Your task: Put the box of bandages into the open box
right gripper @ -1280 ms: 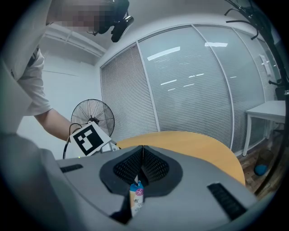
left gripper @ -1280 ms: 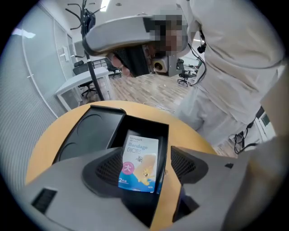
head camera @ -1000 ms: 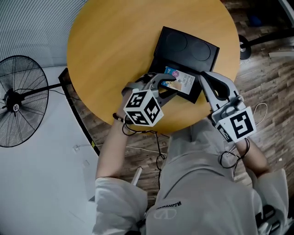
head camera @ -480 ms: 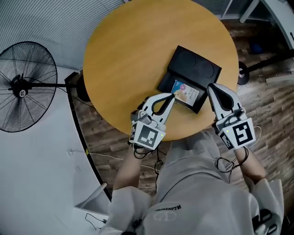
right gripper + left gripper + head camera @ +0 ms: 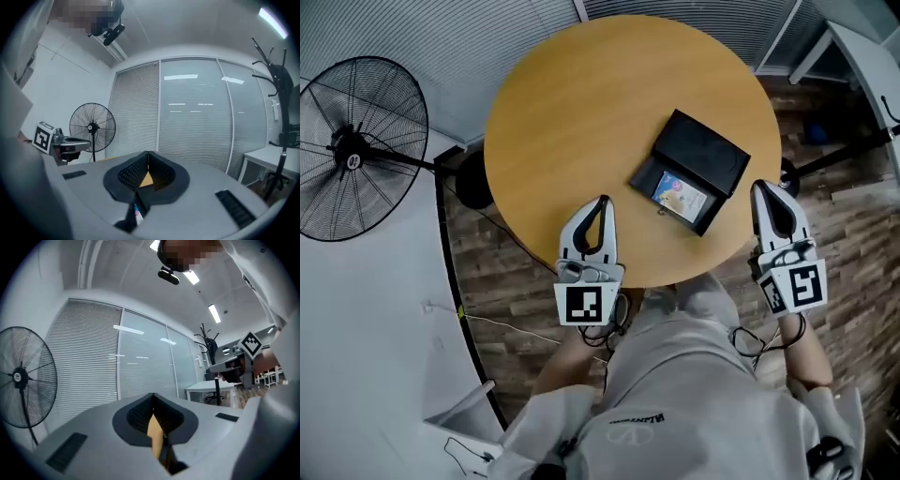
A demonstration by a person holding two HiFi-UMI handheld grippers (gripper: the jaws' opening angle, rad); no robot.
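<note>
The bandage box (image 5: 678,197), pale with a colourful print, lies flat inside the open black box (image 5: 705,152) on the round wooden table (image 5: 581,122). In the head view my left gripper (image 5: 602,201) hovers over the table's near edge, left of the black box, shut and empty. My right gripper (image 5: 766,187) is just off the table's right edge beside the black box, its tips together, holding nothing. Each gripper view shows its own jaws, left gripper (image 5: 153,395) and right gripper (image 5: 148,153), meeting at the tip. Only table wood shows through the gap behind.
A standing fan (image 5: 356,150) stands on the floor left of the table and also shows as the fan (image 5: 23,380). Blinds and glass walls lie beyond. A coat rack (image 5: 279,93) and desks stand at the right. Wooden floor surrounds the table.
Both grippers have drawn back from the black box towards the person and risen. The left jaws, open round the bandage box a second ago, are now shut. The bandage box stays in the black box.
</note>
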